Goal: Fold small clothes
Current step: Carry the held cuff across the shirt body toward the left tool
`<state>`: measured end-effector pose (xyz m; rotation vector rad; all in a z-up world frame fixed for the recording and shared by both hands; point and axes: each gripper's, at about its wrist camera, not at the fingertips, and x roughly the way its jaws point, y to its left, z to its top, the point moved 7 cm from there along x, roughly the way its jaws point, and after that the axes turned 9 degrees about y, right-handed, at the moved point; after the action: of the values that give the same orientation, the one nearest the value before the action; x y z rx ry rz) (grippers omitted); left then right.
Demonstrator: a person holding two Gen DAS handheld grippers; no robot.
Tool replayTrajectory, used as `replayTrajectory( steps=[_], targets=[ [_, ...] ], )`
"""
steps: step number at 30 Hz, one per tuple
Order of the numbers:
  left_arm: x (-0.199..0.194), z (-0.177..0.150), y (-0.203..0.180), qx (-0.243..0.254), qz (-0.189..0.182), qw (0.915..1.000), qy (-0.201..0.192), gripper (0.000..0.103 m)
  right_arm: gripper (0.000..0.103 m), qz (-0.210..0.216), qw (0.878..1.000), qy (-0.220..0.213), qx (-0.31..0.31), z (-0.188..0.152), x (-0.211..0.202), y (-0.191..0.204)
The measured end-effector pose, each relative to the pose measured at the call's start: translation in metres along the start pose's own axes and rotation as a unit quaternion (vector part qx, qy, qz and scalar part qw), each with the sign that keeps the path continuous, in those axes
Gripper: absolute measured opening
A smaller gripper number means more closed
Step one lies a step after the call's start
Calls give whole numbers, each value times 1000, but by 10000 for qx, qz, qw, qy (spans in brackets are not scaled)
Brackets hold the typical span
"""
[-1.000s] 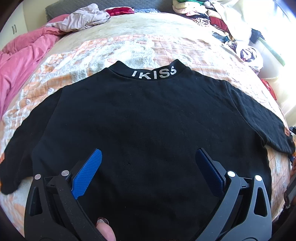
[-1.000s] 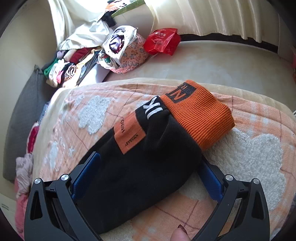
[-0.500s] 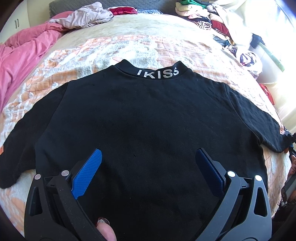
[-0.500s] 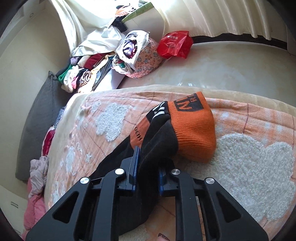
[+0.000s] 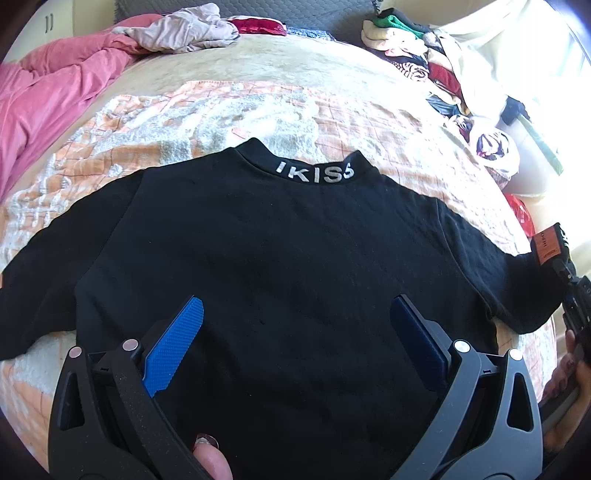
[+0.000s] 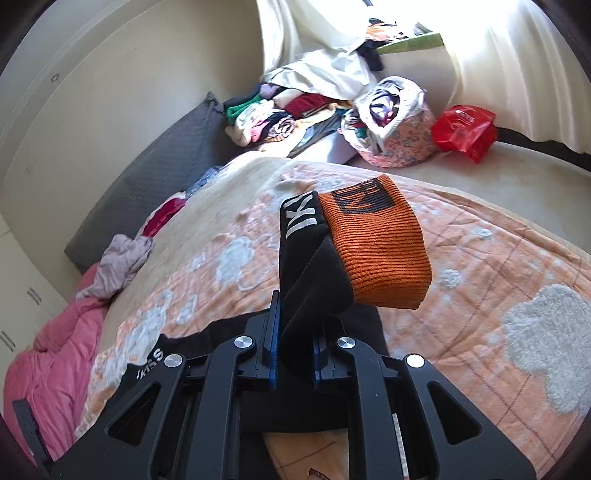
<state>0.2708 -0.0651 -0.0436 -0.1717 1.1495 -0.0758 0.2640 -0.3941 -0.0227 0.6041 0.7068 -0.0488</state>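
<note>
A black sweatshirt (image 5: 288, 251) lies flat, back up, on the orange and white blanket (image 5: 221, 110), its collar lettered "IKISS" (image 5: 316, 173) at the far side. My left gripper (image 5: 295, 317) hovers open over the lower body of the shirt, with nothing between its blue pads. My right gripper (image 6: 295, 332) is shut on the shirt's right sleeve (image 6: 314, 280) and holds it lifted off the blanket, so the orange ribbed cuff (image 6: 373, 251) stands up past the fingers. In the left wrist view that gripper (image 5: 569, 280) shows at the right edge with the sleeve's orange patch.
A pink duvet (image 5: 48, 96) and a crumpled beige garment (image 5: 181, 31) lie at the far left. A pile of clothes (image 6: 280, 118), a floral bag (image 6: 391, 125) and a red bag (image 6: 463, 131) sit beyond the bed's far right. A grey headboard cushion (image 6: 155, 173) runs along the wall.
My right gripper closed on the sleeve near the cuff, then lifted and rolled it so the cuff stands up. My left gripper stayed open and rose slightly.
</note>
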Motion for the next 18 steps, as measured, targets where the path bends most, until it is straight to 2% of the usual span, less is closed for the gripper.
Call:
replayTrajectory(
  steps=[8, 18],
  targets=[
    [-2, 1, 13, -266, -337, 9990, 93, 95, 12, 213, 9930, 200, -1147, -31, 7, 66],
    [5, -2, 26, -534, -716, 9957, 258, 95, 12, 364, 9727, 679, -2190, -80, 33, 122]
  ],
)
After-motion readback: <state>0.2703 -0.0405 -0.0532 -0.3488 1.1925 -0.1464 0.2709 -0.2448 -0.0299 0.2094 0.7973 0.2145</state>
